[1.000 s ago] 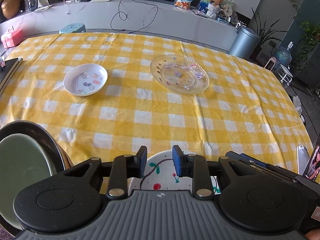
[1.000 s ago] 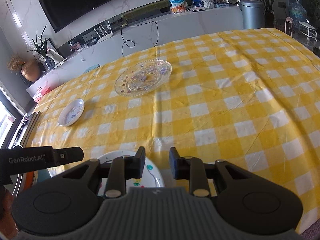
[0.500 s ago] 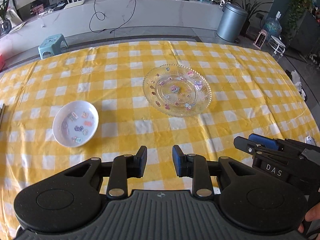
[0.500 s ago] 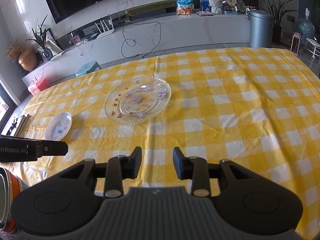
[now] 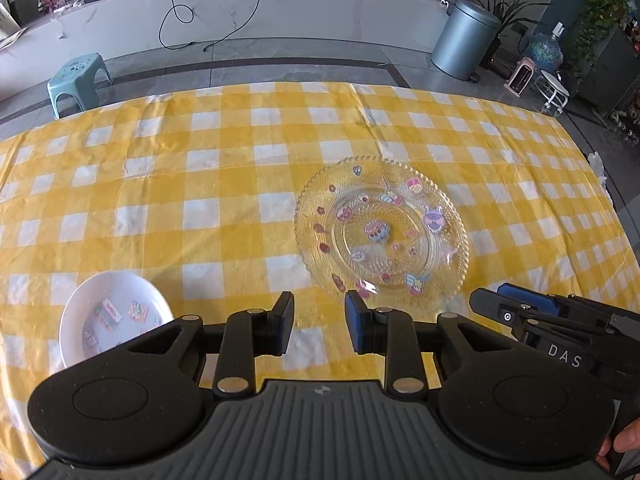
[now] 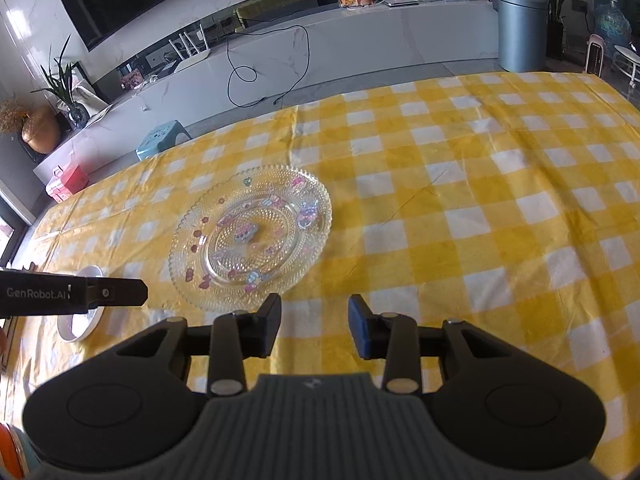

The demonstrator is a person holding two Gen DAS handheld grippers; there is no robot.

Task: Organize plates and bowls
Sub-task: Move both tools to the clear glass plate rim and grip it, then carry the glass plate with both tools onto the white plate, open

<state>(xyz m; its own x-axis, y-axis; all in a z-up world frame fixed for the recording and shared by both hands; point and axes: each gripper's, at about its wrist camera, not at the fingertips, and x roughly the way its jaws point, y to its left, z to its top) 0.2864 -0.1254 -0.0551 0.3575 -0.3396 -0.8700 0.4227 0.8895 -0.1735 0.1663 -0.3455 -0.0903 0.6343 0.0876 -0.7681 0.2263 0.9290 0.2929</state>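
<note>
A clear glass plate (image 5: 382, 236) with cartoon stickers lies flat on the yellow checked tablecloth (image 5: 224, 184). My left gripper (image 5: 319, 312) hovers just short of its near-left rim, open with nothing between the jaws. A small white bowl (image 5: 116, 320) with stickers sits left of this gripper, partly behind its body. In the right wrist view the glass plate (image 6: 250, 236) lies ahead and left of my right gripper (image 6: 314, 312). Its jaws are opening and only cloth shows between them. The white bowl (image 6: 80, 326) is half hidden there behind a finger (image 6: 120, 292) of the left gripper.
Beyond the table's far edge (image 5: 280, 88) are a grey floor, a teal stool (image 5: 76, 80), a grey bin (image 5: 464, 40) and a long white counter (image 6: 360, 32). An orange rim (image 6: 8, 452) shows at the bottom-left corner. The cloth right of the plate is bare.
Both grippers moved forward across the table toward the glass plate. The painted white plate and the stacked dishes at the near edge left the views. The right jaws stand a little wider.
</note>
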